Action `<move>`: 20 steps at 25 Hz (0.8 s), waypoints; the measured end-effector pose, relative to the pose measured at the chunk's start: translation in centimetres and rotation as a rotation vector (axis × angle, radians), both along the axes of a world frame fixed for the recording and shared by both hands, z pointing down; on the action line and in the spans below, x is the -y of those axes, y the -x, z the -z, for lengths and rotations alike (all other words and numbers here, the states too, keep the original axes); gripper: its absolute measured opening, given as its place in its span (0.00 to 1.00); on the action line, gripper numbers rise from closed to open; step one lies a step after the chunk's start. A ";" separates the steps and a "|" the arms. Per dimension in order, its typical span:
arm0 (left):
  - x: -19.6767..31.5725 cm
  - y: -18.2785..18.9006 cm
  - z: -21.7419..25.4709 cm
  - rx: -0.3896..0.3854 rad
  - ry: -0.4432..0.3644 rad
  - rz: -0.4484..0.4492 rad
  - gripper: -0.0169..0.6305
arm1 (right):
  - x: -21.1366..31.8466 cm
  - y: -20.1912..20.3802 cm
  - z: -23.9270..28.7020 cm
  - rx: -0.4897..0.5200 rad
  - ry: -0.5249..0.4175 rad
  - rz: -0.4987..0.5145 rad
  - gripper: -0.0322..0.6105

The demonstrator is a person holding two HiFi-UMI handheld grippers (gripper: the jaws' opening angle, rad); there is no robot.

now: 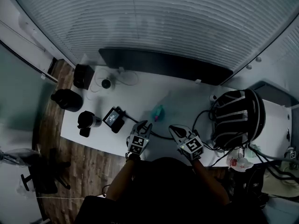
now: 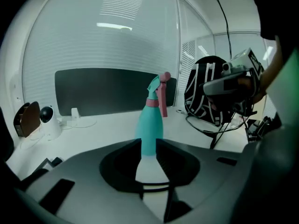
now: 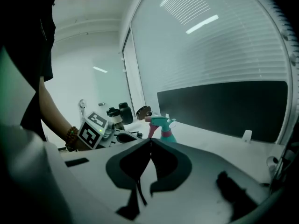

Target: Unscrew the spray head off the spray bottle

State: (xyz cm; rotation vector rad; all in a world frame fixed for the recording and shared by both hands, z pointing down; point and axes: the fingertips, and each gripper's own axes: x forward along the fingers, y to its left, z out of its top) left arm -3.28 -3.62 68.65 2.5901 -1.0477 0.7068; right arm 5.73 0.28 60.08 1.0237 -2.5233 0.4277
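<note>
A teal spray bottle (image 1: 158, 112) with a pink collar and trigger stands upright on the white table (image 1: 140, 94), its spray head on. In the left gripper view the spray bottle (image 2: 150, 125) shows through a narrow gap between the jaws of my left gripper (image 2: 148, 143). It stands just beyond the tips, and nothing is gripped. My left gripper (image 1: 144, 125) sits close in front of the bottle. My right gripper (image 1: 174, 129) is to the bottle's right, a little apart. In its own view my right gripper (image 3: 150, 141) is shut and empty, with the bottle (image 3: 163, 127) beyond the tips.
A black and white backpack (image 1: 238, 115) with cables lies at the right. At the left stand two black containers (image 1: 67, 99), a small device with a screen (image 1: 113, 117) and a white round camera (image 1: 106, 83). A long dark panel (image 1: 163, 64) lines the table's far edge.
</note>
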 end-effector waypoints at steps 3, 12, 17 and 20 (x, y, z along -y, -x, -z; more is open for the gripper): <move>1.1 -1.3 -0.2 0.004 -0.046 -0.020 0.31 | 0.0 -0.4 0.5 0.000 0.006 -0.011 0.05; 3.6 -3.9 -1.9 -0.028 -0.032 -0.050 0.64 | 0.1 -1.6 -0.3 -0.006 0.043 -0.033 0.05; 4.7 -5.7 -4.2 -0.041 0.037 -0.083 0.78 | 0.7 -1.5 -0.5 0.004 0.050 -0.026 0.05; 4.9 -6.9 -5.6 -0.024 0.064 -0.131 0.78 | 1.3 -1.6 0.0 0.020 0.030 -0.019 0.05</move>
